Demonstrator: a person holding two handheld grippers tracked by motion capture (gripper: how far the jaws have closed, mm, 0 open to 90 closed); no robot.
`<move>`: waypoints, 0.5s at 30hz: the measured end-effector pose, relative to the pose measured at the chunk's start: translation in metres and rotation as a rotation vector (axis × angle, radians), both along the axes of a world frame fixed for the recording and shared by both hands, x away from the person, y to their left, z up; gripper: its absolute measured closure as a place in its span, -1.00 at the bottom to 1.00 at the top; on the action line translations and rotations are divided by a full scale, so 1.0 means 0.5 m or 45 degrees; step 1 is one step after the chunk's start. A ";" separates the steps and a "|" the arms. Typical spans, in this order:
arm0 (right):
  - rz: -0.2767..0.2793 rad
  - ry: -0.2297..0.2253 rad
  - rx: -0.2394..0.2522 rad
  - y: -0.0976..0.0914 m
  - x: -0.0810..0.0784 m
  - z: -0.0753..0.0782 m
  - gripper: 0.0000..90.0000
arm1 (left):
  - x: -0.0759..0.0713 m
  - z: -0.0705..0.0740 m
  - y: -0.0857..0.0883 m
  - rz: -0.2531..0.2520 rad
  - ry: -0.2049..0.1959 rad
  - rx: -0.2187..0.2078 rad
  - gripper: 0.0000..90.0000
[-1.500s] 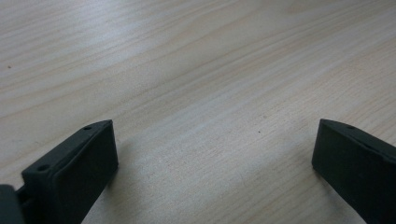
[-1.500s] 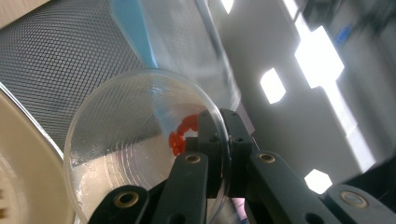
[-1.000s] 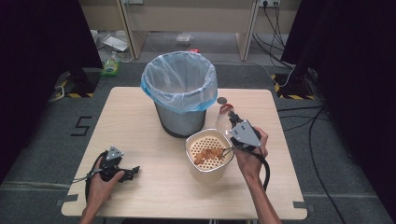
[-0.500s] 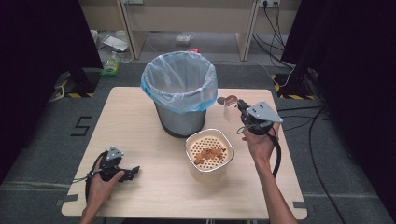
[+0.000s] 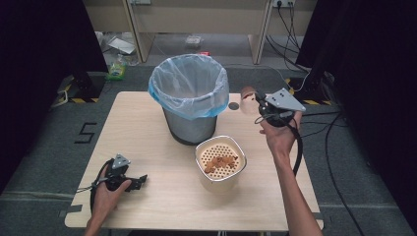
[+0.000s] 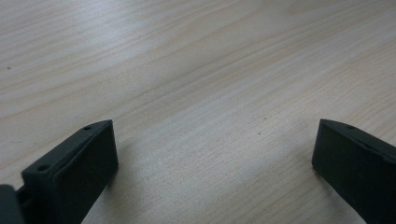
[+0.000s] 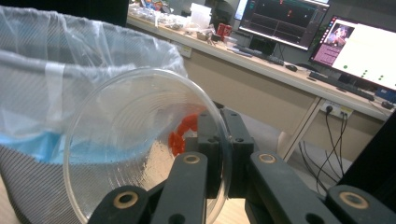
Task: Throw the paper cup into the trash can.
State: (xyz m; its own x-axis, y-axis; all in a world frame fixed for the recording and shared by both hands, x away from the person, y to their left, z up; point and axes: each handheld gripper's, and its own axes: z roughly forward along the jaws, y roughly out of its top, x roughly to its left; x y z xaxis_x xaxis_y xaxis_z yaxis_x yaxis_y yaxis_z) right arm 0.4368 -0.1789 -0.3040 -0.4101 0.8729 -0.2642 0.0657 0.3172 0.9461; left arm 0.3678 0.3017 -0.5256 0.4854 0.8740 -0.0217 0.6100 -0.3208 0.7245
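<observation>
Right gripper [image 7: 219, 154] pinches a round, clear plastic cup [image 7: 140, 144].

Grey carpeted floor [image 5: 46, 147] all round a light wooden table [image 5: 142, 123], with a black numeral five [image 5: 84, 132] marked beside its left edge. Pale beige wooden bench [image 5: 196, 19] along the far side, black cables [image 5: 287, 19] hanging at its right leg. Black curtains [image 5: 44, 54] at both flanks. Lit computer monitors [image 7: 355, 46] on a long beige desk [image 7: 261, 65] in the right gripper view.
</observation>
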 end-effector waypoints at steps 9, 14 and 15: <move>-0.004 -0.026 -0.020 0.008 0.027 0.048 0.95 | 0.000 0.000 0.000 0.001 0.000 -0.001 -1.00; 0.006 -0.057 -0.025 0.019 0.036 0.084 0.96 | 0.000 0.000 0.000 0.001 0.000 -0.002 -1.00; 0.009 -0.066 -0.028 0.022 0.038 0.092 0.96 | 0.000 0.000 0.000 0.001 -0.001 -0.001 -1.00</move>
State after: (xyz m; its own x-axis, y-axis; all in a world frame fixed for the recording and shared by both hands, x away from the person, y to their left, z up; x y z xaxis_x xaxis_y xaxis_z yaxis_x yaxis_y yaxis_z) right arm 0.4558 -0.1678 -0.2582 -0.4016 0.8637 -0.3047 0.0144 0.3385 0.9408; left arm 0.3679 0.3015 -0.5257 0.4846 0.8745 -0.0220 0.6100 -0.3197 0.7251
